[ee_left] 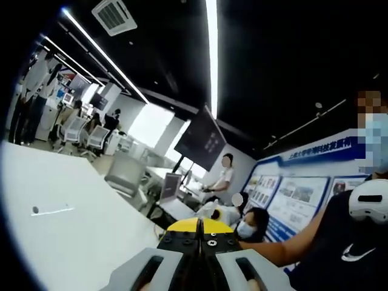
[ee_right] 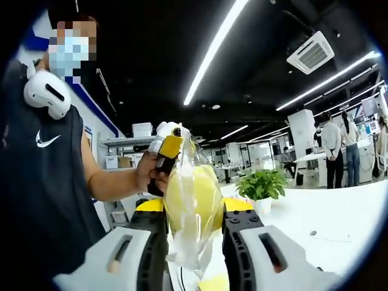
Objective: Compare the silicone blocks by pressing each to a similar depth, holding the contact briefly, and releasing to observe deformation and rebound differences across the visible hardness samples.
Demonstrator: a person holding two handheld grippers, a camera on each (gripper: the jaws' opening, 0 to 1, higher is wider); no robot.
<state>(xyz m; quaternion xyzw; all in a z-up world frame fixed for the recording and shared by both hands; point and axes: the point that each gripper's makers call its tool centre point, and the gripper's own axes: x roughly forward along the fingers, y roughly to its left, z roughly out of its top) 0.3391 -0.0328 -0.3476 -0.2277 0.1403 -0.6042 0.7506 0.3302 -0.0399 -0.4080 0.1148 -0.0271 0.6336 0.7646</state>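
Right now a yellow silicone block [ee_right: 193,197] in a clear plastic bag [ee_right: 189,242] sits between the two jaws of the right claw [ee_right: 194,227]. The jaws press on the bag from both sides, so the right claw is closed on it. The bag is held up in the air, above the white bench [ee_right: 327,212]. Behind the bag, a hand [ee_right: 150,173] holds the other tool, which has a yellow tip.

A person in a dark sleeveless shirt [ee_right: 42,182] stands on the left of the right gripper view, with white headphones [ee_right: 47,92] around the neck. A small green plant [ee_right: 262,183] in a white pot stands on the bench farther back.

In the left gripper view, the left claw [ee_left: 201,242] has its black jaws close together with nothing between them. It points up and away over the white bench [ee_left: 66,212]. A dark screen [ee_left: 201,139] hangs farther back, and people sit under it.
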